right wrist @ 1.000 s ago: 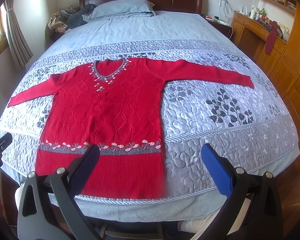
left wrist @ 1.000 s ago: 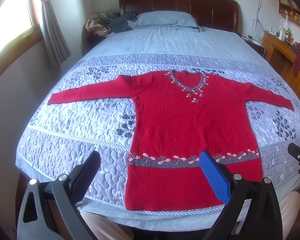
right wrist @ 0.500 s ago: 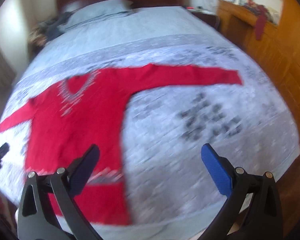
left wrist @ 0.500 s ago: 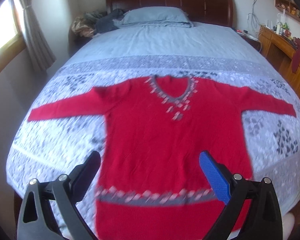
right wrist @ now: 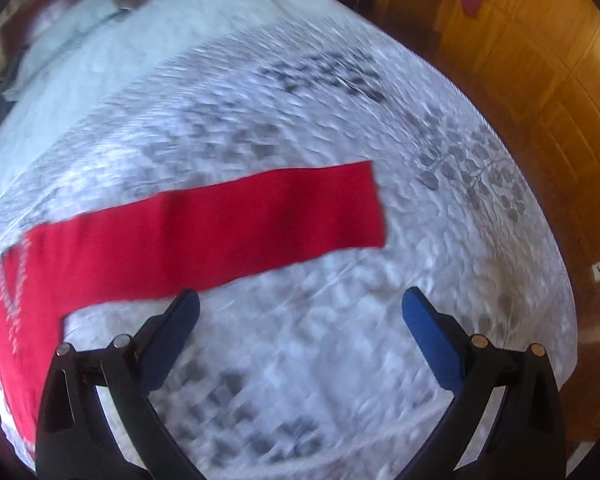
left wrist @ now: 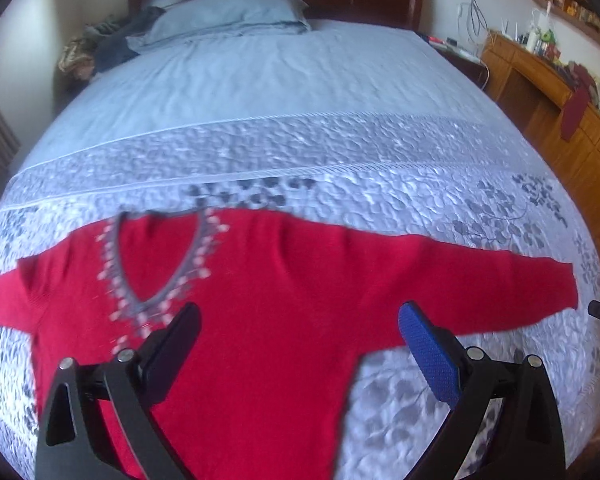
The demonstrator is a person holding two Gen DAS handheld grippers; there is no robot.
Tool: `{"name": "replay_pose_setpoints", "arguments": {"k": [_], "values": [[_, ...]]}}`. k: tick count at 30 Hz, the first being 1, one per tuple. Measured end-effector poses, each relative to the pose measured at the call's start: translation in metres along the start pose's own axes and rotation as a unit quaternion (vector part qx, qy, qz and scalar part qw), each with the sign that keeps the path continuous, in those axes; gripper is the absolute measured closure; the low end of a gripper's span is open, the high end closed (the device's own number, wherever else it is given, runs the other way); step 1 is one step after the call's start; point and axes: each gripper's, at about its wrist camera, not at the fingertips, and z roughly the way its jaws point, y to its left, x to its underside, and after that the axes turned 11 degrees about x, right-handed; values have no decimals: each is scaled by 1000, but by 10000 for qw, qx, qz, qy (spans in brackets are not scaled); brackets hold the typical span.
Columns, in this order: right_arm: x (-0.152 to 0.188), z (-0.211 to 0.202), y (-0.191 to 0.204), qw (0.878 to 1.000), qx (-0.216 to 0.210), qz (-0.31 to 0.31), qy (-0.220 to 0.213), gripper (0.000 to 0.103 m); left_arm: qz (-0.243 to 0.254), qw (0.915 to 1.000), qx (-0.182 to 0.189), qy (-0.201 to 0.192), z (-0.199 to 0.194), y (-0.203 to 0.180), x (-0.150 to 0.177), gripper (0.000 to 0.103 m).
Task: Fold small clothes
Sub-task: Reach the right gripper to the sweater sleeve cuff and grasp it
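Both grippers have advanced over the bed [left wrist: 300, 92] since a second ago. Red sweater [left wrist: 260, 320] lies flat on quilt, sleeves outspread. Left gripper [left wrist: 300, 344] above its chest, right gripper [right wrist: 300, 328] near sleeve [right wrist: 220, 228]; jaws wide apart, empty.

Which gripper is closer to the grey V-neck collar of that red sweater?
Left. The left gripper hovers beside the grey V-neck collar; the right gripper hangs by the outstretched sleeve.

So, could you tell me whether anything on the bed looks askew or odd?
Nothing stands out: the red knitted sweater lies flat on the grey quilted bedspread, sleeve stretched straight.
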Motion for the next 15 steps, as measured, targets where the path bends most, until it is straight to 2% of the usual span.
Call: {"name": "replay_pose_setpoints", "arguments": {"k": [4,8,11,13,14,15], "values": [[-16,46,-16,9992,-15,97,388,3,101,9997,22,204,40,-29,-12,4],[-26,76,-33,9967,-350,387,629,5,154,9996,8,254,57,-35,-13,4],[-29,88,-39,9938,-578,544,773,33,236,9993,-113,256,64,-29,-12,4],[-28,90,-39,9939,-596,543,751,36,243,9991,-189,286,67,-23,-13,4],[-28,89,-38,9944,-595,507,717,43,193,9991,-234,308,69,-17,-13,4],[-27,87,-37,9949,-595,463,677,57,140,9991,-242,332,69,-12,-13,4]]}}
